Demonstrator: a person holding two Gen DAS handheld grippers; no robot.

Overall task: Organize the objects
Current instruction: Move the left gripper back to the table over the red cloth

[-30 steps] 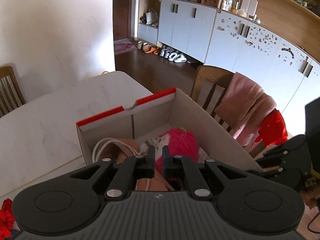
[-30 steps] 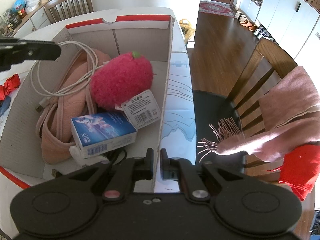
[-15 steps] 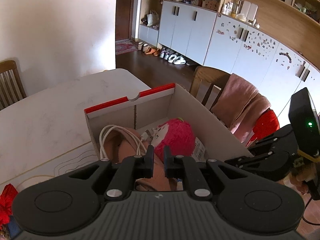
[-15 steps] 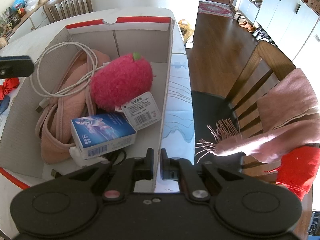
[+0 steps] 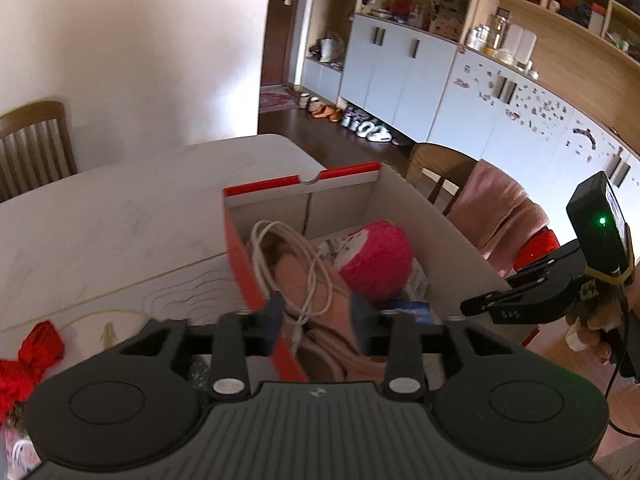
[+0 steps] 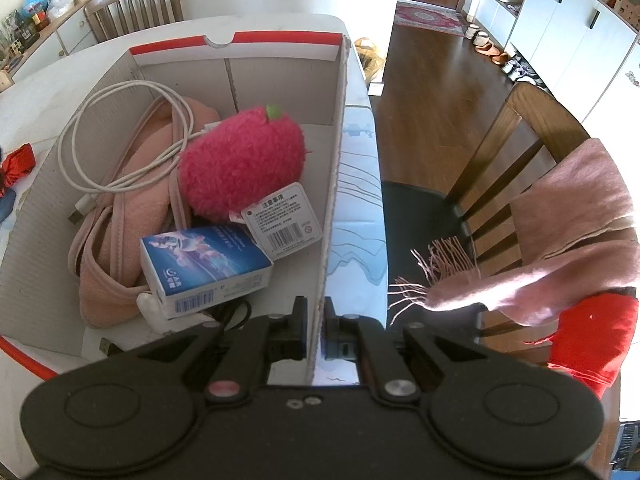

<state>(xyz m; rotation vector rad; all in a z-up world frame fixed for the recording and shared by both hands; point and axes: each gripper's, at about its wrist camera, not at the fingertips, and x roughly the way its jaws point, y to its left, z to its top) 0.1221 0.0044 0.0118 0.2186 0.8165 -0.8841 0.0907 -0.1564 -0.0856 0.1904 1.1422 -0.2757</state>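
Observation:
A red-edged cardboard box (image 6: 280,46) stands on the white table (image 5: 120,216). It holds a pink plush strawberry (image 6: 240,168), a pink bag (image 6: 128,208), a white cable (image 6: 116,136) and a blue-and-white carton (image 6: 204,268). My right gripper (image 6: 316,334) is shut on the box's right wall (image 6: 336,184) near its front end. My left gripper (image 5: 316,316) is open and empty, above the box's left wall (image 5: 256,280), over the bag (image 5: 320,280) and cable (image 5: 304,272). The right gripper shows in the left wrist view (image 5: 520,304).
A wooden chair (image 6: 512,152) draped with a pink scarf (image 6: 560,232) and a red cloth (image 6: 592,336) stands right of the table. A red bow (image 5: 28,360) lies on the table left of the box. Another chair (image 5: 32,140) stands at the far side.
My left gripper has opened and drawn back and left, now over the box's left wall. My right gripper stays shut on the right wall.

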